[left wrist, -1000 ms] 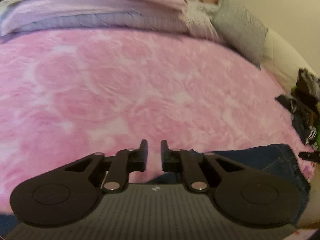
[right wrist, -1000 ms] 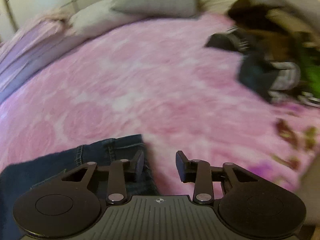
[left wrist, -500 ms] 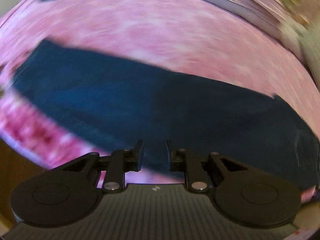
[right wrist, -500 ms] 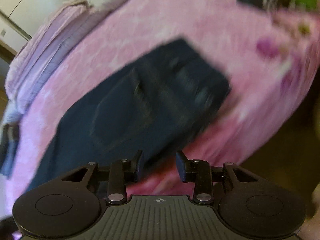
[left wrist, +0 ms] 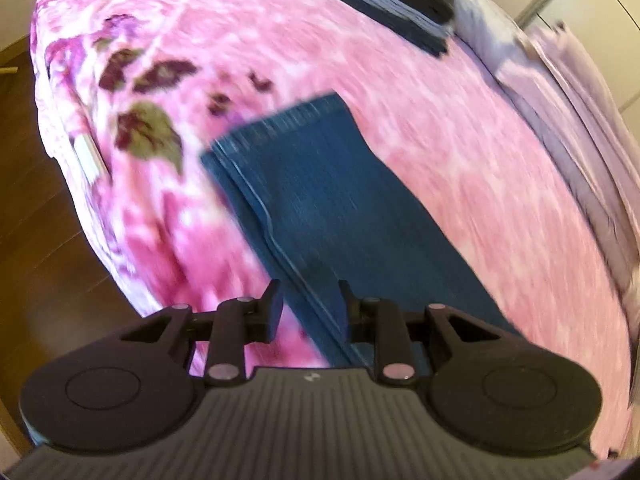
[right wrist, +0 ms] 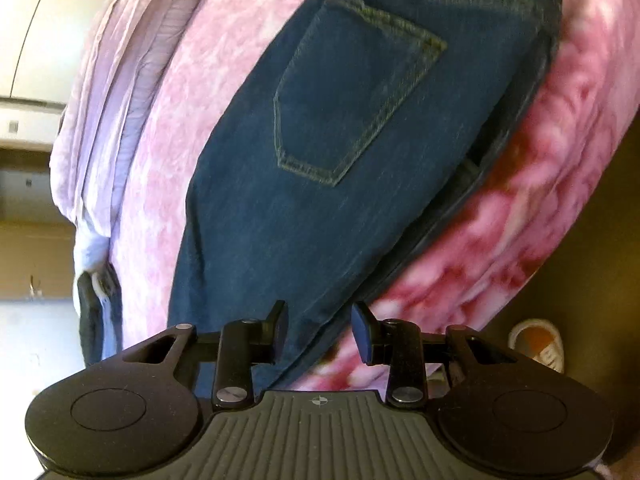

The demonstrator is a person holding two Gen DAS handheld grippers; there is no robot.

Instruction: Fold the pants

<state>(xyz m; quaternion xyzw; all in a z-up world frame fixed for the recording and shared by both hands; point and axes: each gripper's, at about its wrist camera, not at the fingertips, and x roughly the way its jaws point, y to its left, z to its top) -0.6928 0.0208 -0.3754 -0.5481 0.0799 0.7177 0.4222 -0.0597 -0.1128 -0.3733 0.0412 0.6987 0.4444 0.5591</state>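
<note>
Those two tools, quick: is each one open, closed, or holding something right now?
Left tool: open, over the jeans, holding nothing.
Right tool: open, over the jeans, holding nothing.

A bed (left wrist: 460,128) under a pink flowered blanket (right wrist: 540,184) fills the room. Dark wooden floor (left wrist: 36,216) lies beside it.

Both views have swung onto the jeans (left wrist: 340,216); denim now lies between the parted left gripper (left wrist: 310,306) fingers.
</note>
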